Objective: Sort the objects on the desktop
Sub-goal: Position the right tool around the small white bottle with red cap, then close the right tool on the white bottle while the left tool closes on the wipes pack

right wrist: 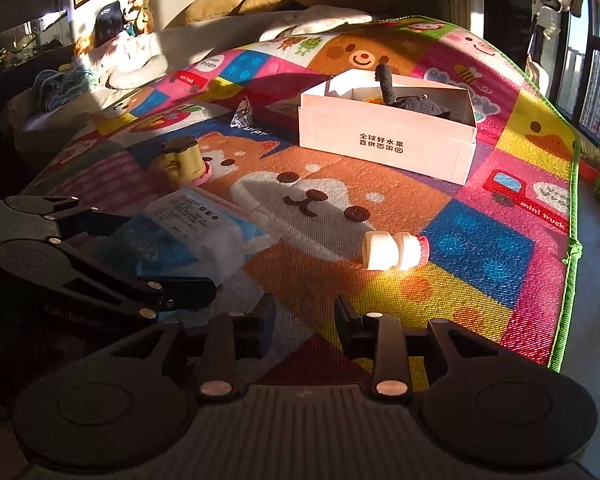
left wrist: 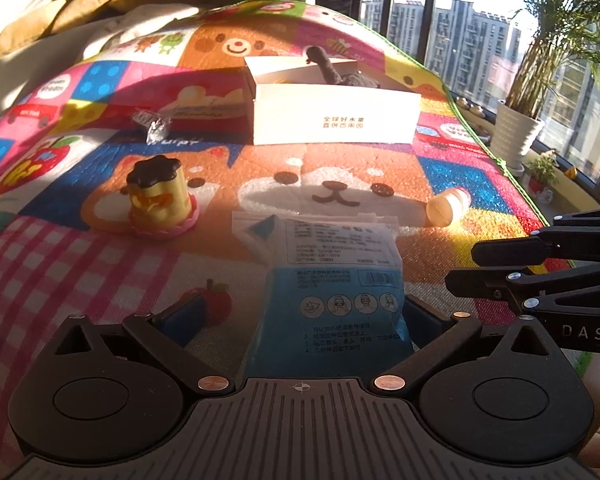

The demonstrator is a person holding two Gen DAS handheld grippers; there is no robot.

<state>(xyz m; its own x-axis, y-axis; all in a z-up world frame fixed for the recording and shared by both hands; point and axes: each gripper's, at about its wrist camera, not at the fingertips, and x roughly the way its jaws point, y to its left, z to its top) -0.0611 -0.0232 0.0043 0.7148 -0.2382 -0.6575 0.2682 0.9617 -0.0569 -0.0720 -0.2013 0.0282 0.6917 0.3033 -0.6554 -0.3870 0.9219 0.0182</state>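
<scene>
At the left of the left wrist view, the pudding-shaped toy [left wrist: 160, 196] stands upright on the play mat [left wrist: 100, 280], with a small crinkled foil wrapper [left wrist: 155, 124] above it; neither is near your fingers, so they are no worry yet. In the lower centre, your left gripper [left wrist: 300, 316] is spread wide with the blue-and-white packet [left wrist: 332, 280] lying between its fingers, which seem not to be pressing it. That packet is soft and slick-looking (a mask pouch, I'd guess), so if you close near its edge it may buckle or slide out as you lift.

Above it, in the upper centre, the white box [left wrist: 332, 116] already holds a dark plush toy [left wrist: 332, 70] whose neck sticks up over the rim; dropping the packet in carelessly could catch on it.

To the right, the small white bottle [left wrist: 448, 206] lies on its side and could roll if bumped. In the lower centre of the right wrist view, your right gripper [right wrist: 306, 320] is partly open and empty, and it sits close beside the left one: swing either arm and they may clash.
</scene>
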